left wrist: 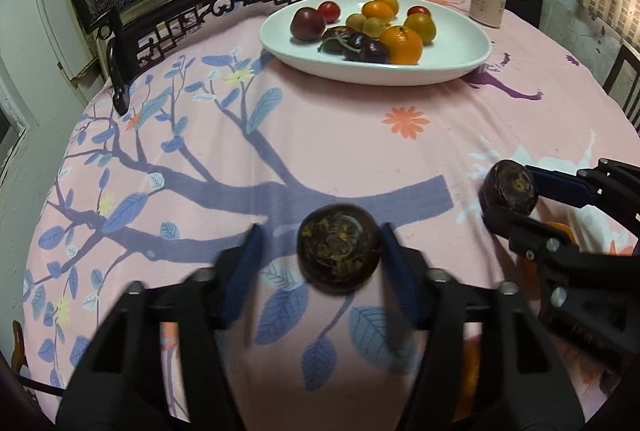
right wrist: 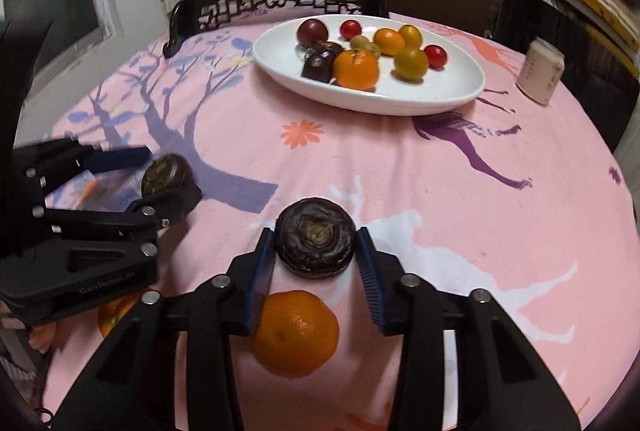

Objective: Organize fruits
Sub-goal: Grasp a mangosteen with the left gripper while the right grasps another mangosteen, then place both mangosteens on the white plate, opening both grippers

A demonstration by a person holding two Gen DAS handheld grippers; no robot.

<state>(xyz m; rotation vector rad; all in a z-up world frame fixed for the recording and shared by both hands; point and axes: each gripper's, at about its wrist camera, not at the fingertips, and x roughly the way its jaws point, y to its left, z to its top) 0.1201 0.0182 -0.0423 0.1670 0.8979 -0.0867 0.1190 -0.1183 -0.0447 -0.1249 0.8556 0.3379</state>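
Note:
A white oval plate [left wrist: 460,43] [right wrist: 440,87] at the far side of the table holds several fruits: oranges, plums, cherry tomatoes, grapes, dark chestnuts. My left gripper [left wrist: 320,251] is open around a dark water chestnut [left wrist: 339,249]; its right finger touches it and the left finger stands apart. The same gripper [right wrist: 168,175] and chestnut [right wrist: 166,175] show in the right wrist view. My right gripper [right wrist: 316,251] is shut on another dark water chestnut [right wrist: 315,242], also visible in the left wrist view [left wrist: 509,187]. An orange [right wrist: 295,333] lies on the cloth under the right gripper.
The round table has a pink printed cloth [left wrist: 360,135]. A pale can [left wrist: 488,1] [right wrist: 540,71] stands right of the plate. A dark carved chair [left wrist: 168,31] stands behind the table. A second orange [right wrist: 116,311] lies partly hidden under the left gripper.

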